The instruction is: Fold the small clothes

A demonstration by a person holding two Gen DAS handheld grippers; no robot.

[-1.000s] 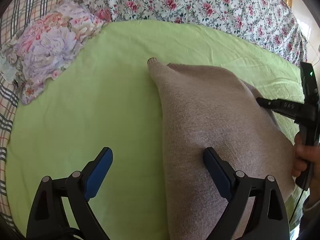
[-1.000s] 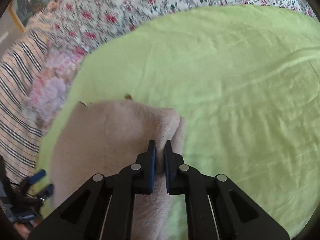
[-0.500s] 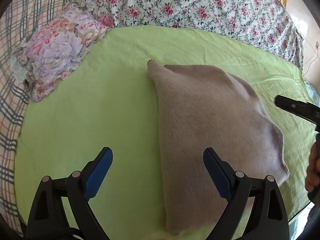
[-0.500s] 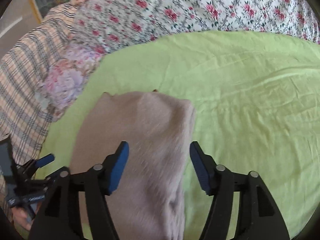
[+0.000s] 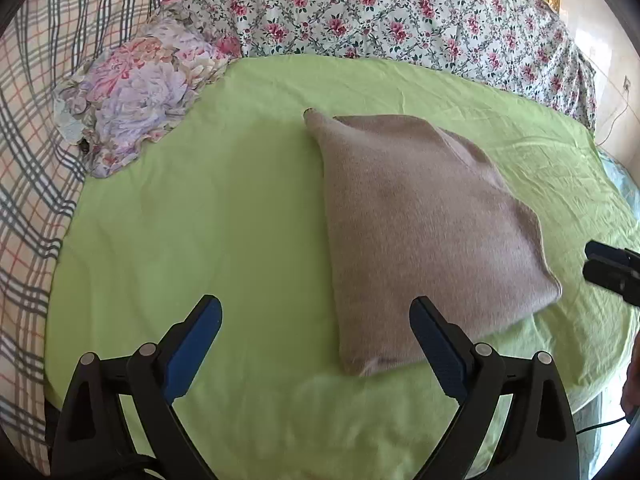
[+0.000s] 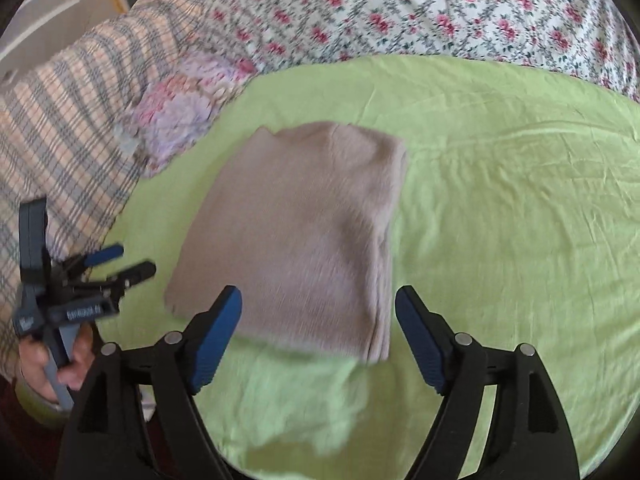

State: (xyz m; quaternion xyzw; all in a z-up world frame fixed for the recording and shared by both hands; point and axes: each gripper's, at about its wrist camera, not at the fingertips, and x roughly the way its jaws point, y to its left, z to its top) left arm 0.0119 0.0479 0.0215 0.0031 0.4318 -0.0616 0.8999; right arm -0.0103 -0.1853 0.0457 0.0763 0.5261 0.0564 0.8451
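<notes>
A beige knitted garment point(image 5: 416, 232) lies folded flat on the green sheet point(image 5: 200, 220); it also shows in the right wrist view point(image 6: 296, 240). My left gripper point(image 5: 316, 344) is open and empty, held above the sheet at the garment's near left corner. My right gripper point(image 6: 318, 328) is open and empty, held over the garment's near edge. The left gripper also shows at the left of the right wrist view point(image 6: 120, 262), held in a hand. The right gripper's tips show at the right edge of the left wrist view point(image 5: 600, 264).
A floral cushion point(image 5: 136, 92) lies at the sheet's far left. A rose-print quilt point(image 5: 400, 12) runs along the back. A plaid blanket point(image 5: 28, 128) covers the left side. The sheet's near edge point(image 5: 592, 392) drops off at the right.
My right gripper let go of the garment, opened, and drew back. Both grippers pulled back and up from the garment, which now lies flat.
</notes>
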